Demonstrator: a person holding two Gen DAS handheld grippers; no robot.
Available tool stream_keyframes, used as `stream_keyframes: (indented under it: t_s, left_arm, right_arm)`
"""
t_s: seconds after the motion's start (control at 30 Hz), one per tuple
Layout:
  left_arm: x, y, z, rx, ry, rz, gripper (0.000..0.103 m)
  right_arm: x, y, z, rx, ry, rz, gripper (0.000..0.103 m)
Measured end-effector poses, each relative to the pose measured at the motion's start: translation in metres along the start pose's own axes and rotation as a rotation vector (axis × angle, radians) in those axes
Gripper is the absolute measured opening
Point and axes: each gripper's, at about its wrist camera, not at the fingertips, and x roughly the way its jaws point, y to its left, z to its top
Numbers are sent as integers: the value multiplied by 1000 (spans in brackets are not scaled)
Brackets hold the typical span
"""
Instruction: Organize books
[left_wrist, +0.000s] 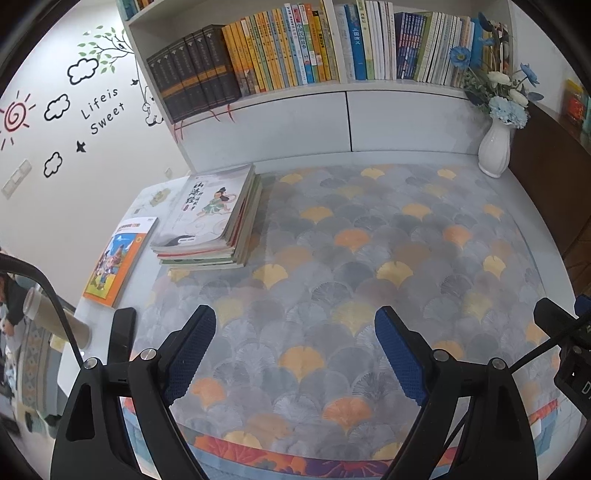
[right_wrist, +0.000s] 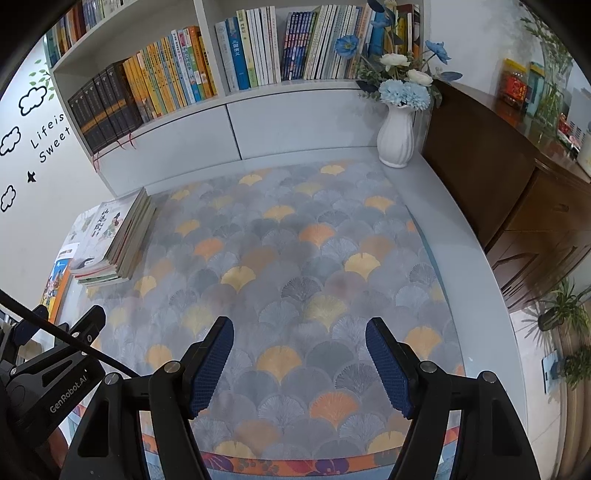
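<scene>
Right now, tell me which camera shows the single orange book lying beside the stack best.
The left wrist view: the orange book lies flat with its whole cover visible, left of the stack of books. In the right wrist view only a sliver of it shows at the left edge, mostly hidden behind the stack.

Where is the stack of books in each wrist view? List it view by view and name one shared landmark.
Left wrist: stack of books sits left of centre, at the mat's left edge, beside an orange book.
Right wrist: stack of books lies at the far left, mid-height.
Shared landmark: white vase of flowers, by the shelf.
</scene>
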Motion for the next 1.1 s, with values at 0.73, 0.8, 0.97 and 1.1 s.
stream_keyframes:
  t_s: [0.73,0.8,0.97,1.1]
  left_arm:
    - [6,-13,-2,28,25,-9,87]
    - [6,-14,-3,32,27,-10,87]
    - [6,-14,-3,36,31,-13,87]
    - [7,-12,-3,32,36,-7,87]
  right_arm:
    - [7,-3,2,-7,13,16,72]
    - [7,-3,1,-9,14,19,72]
    - [7,-1,1,-6,11,40,72]
    - [10,1,0,-7,21,48,72]
